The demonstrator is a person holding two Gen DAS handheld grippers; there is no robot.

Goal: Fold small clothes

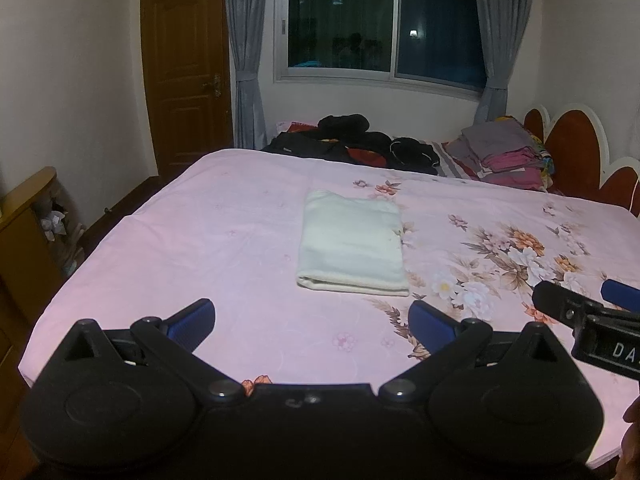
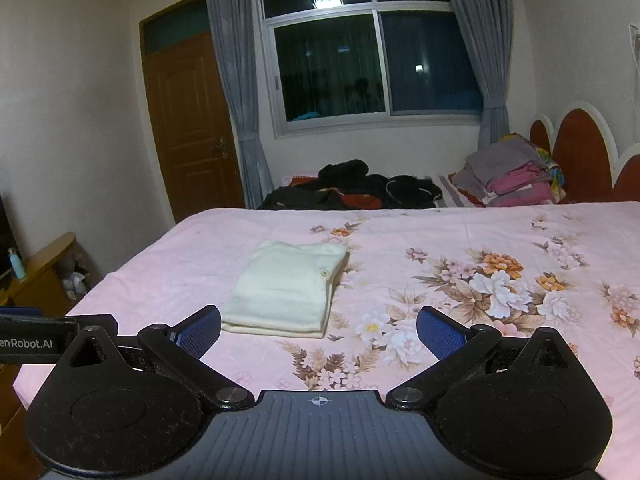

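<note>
A cream folded garment (image 1: 352,240) lies on the pink floral bedsheet (image 1: 200,240), its long axis running away from the grippers toward the window (image 1: 380,24), with the thick folded edge at the near end. It is a neat rectangle of soft, fleecy-looking cloth in several layers (the stacked edges show along its right side), with slight wrinkles at the far end.

The left gripper (image 1: 312,320) hovers just short of the garment's near edge, jaws spread wide and holding nothing. The right gripper (image 2: 319,330) is likewise wide open and empty, with the garment (image 2: 288,288) ahead and to its left. Dark clothes (image 2: 352,188) and a stack of folded laundry (image 2: 516,176) sit at the bed's far end.
</note>
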